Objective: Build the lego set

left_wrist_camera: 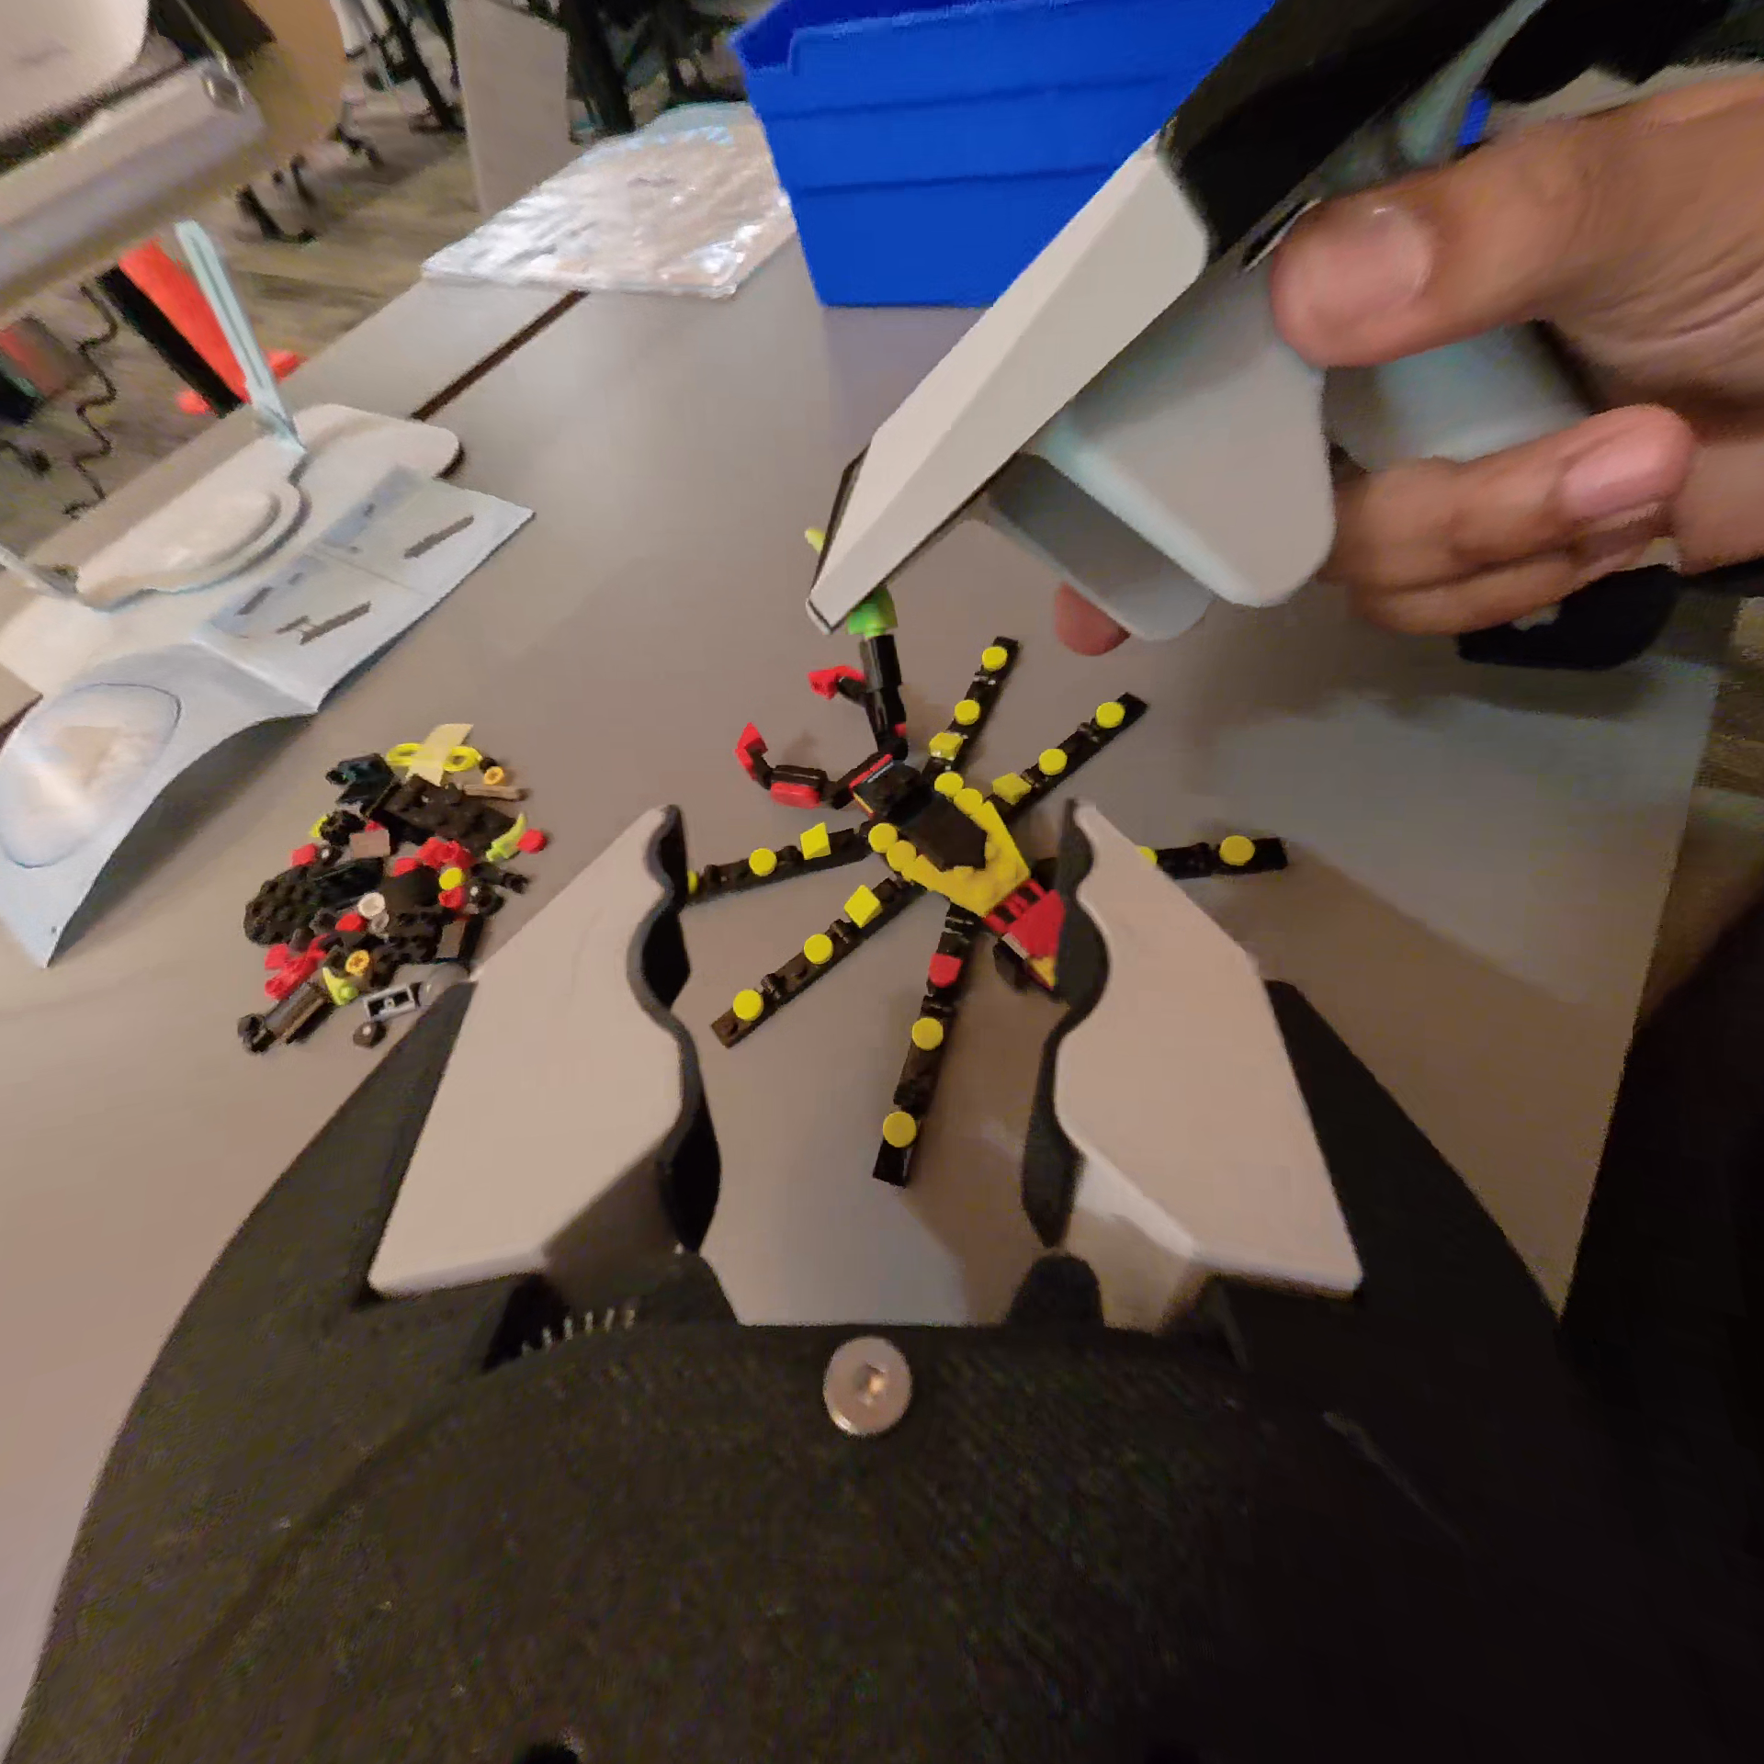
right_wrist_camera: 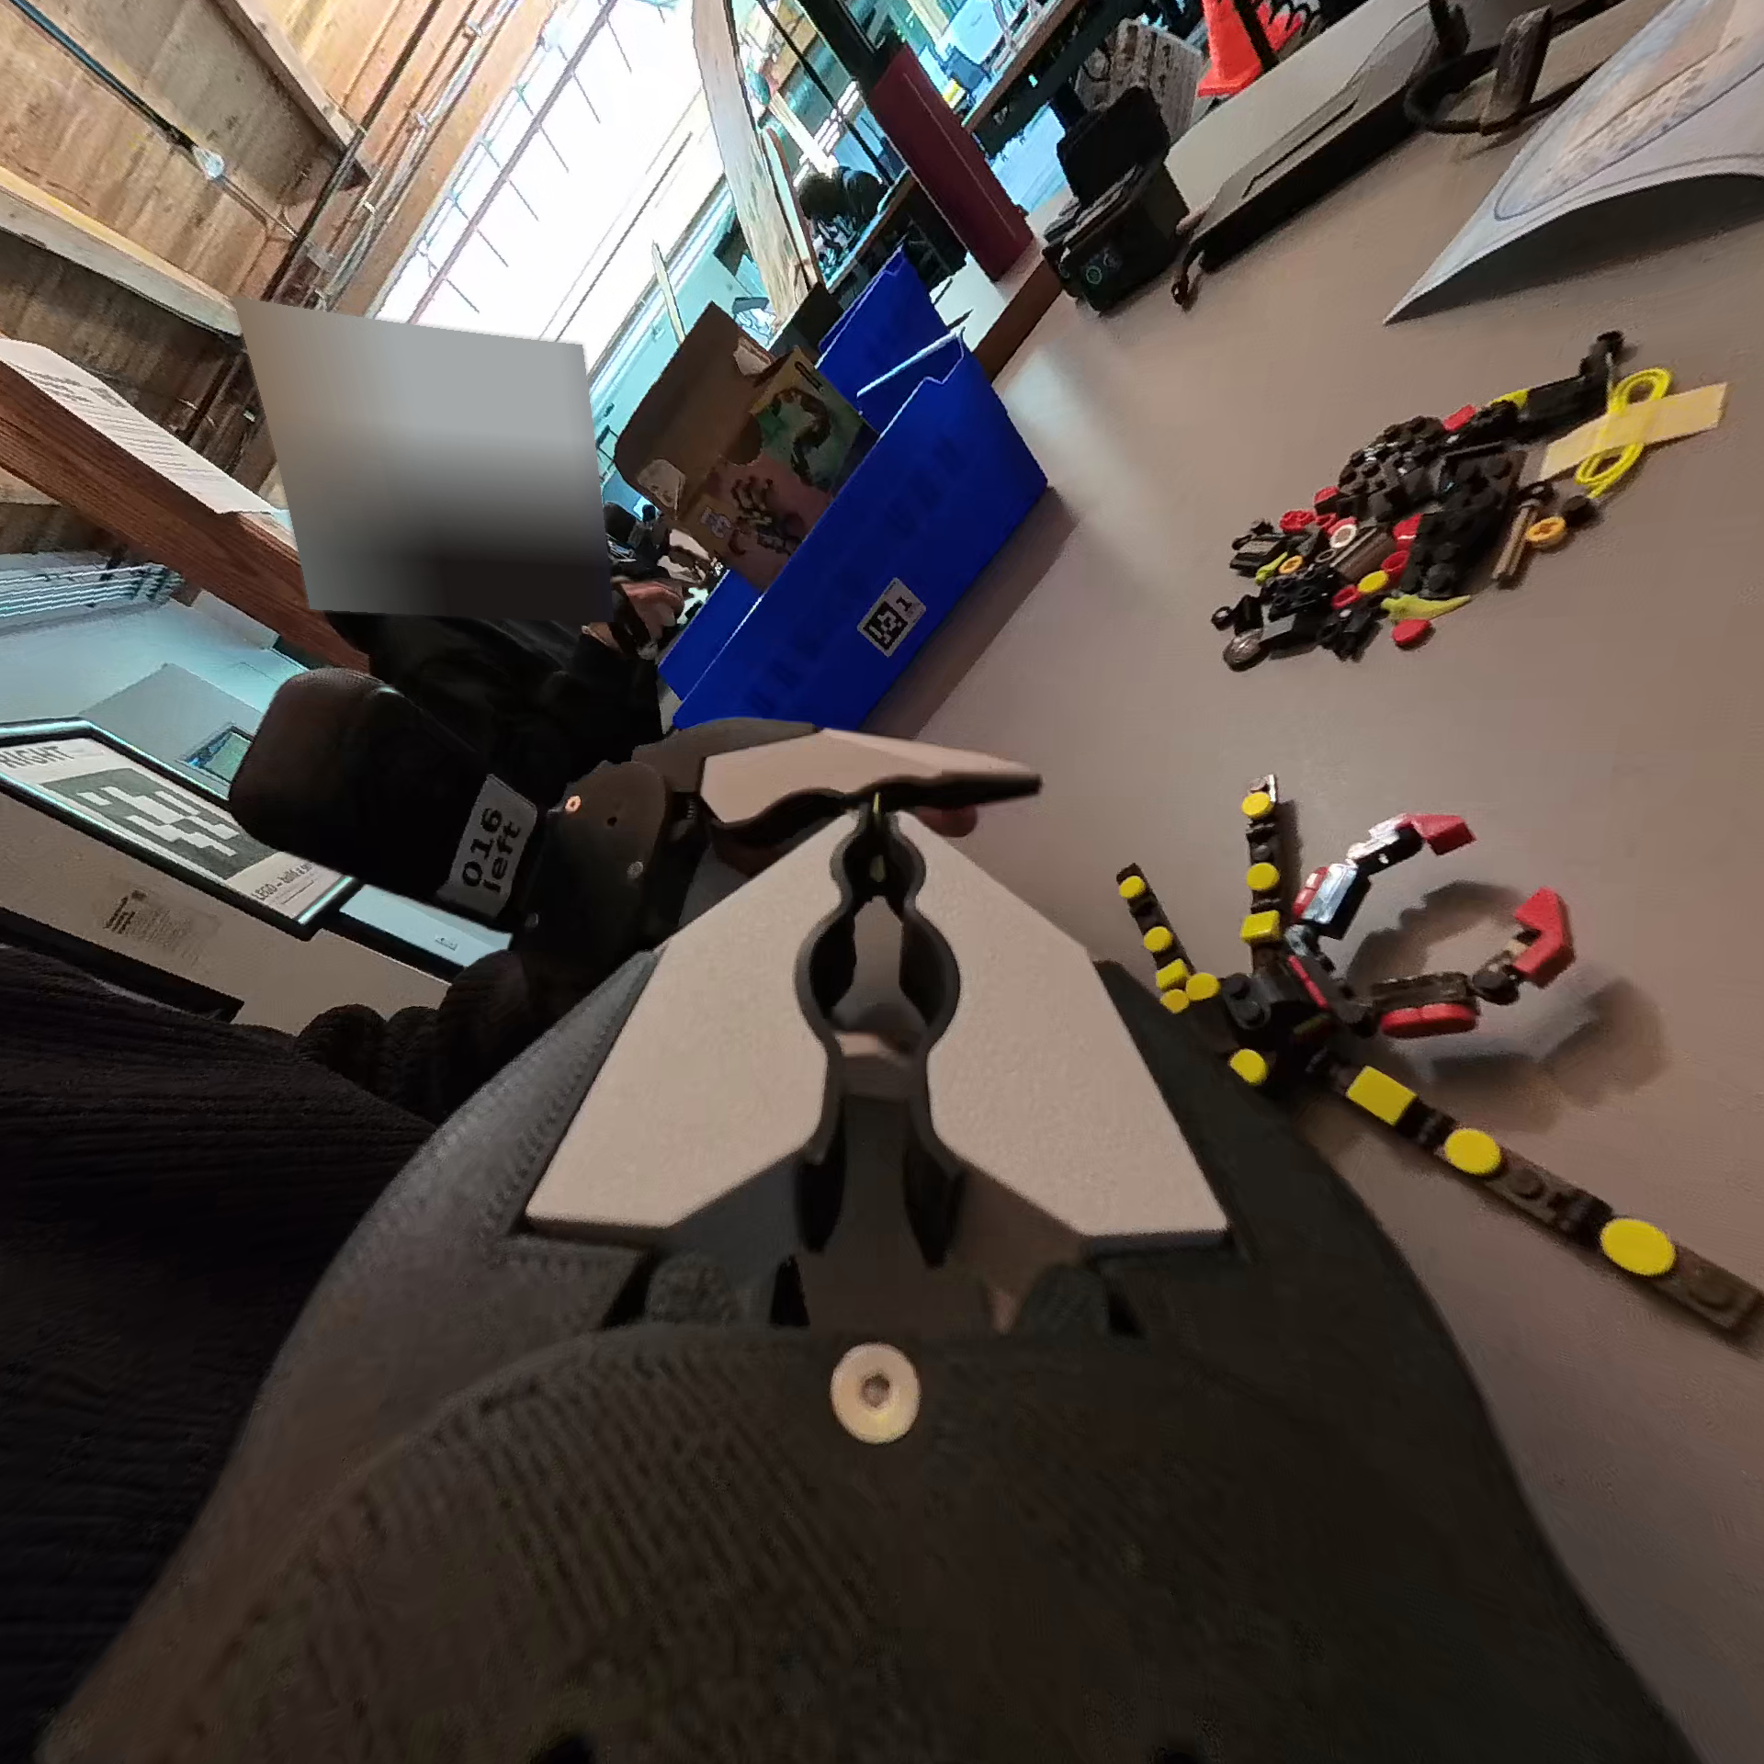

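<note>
A brick-built spider (left_wrist_camera: 955,850) with a yellow and black body, red rear and long black legs dotted with yellow studs lies flat on the grey table (left_wrist_camera: 668,535), its two red-tipped front claws reaching away from the body. In the left wrist view the left gripper (left_wrist_camera: 873,840) hovers low over it with its grey fingers spread wide apart, one on either side of the body, holding nothing. The right gripper (right_wrist_camera: 873,845), gripped by a hand (left_wrist_camera: 1565,382), comes in from the upper right of that view; its fingers are pressed together on a small lime-green piece (left_wrist_camera: 871,611) that sits at the top of one raised black claw arm. In the right wrist view only a thin sliver of yellow-green shows between its closed tips, and whether the piece is already joined to the arm cannot be told. To the left of the spider, well apart from it, a heap of loose black, red and yellow bricks (left_wrist_camera: 391,878) rests on the table, with a strip of tape and a yellow-green loop at its far edge. Beyond the heap lies an open pale blue instruction booklet (left_wrist_camera: 286,611). Farther back stand a blue plastic bin (left_wrist_camera: 916,162) and a clear plastic bag (left_wrist_camera: 620,210).
</note>
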Motion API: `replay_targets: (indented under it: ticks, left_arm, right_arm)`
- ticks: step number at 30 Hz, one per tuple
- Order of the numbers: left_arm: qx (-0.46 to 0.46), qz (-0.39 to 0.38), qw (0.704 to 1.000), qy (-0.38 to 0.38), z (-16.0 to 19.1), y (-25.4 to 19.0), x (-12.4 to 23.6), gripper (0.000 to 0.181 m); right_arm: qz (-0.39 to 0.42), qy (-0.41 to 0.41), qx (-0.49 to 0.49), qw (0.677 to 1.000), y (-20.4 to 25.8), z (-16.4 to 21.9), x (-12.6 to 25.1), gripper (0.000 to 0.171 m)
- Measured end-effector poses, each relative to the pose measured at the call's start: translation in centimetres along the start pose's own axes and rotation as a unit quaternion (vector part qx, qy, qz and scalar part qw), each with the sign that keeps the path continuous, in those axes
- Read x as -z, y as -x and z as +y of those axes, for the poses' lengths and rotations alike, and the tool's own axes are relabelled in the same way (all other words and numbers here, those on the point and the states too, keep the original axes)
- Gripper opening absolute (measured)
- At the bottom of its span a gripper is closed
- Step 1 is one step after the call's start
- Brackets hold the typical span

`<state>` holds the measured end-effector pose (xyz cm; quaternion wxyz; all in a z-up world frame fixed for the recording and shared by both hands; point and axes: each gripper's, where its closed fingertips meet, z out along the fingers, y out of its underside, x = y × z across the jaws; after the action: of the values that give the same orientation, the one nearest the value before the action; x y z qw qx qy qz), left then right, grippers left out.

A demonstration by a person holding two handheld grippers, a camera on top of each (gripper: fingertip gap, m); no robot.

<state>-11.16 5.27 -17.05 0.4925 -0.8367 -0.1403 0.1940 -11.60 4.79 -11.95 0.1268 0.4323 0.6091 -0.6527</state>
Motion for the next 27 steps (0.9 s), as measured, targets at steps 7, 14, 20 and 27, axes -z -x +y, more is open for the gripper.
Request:
replay_targets:
  ticks: [7, 14, 20, 27]
  left_arm:
    - [0.05, -0.022, 0.997, -0.061, -1.7, 1.1, 1.4, 0.068]
    - [0.077, 0.007, 0.994, -0.074, -2.4, 0.2, 1.6, 0.027]
    - [0.099, 0.025, 0.993, -0.058, -2.1, 0.0, 1.4, 0.012]
    - [0.095, 0.044, 0.993, -0.05, -2.0, -0.7, 1.3, 0.001]
  right_arm:
    - [-0.008, 0.0, 0.0, 1.0, 0.2, 0.1, -0.1, 0.001]
    - [-0.008, 0.01, -0.005, 1.0, 0.3, 0.6, -0.4, 0.001]
    - [-0.007, 0.019, -0.003, 1.0, 0.6, 1.2, -0.9, 0.001]
    - [-0.006, 0.032, -0.005, 0.999, 0.4, 1.5, -0.9, 0.001]
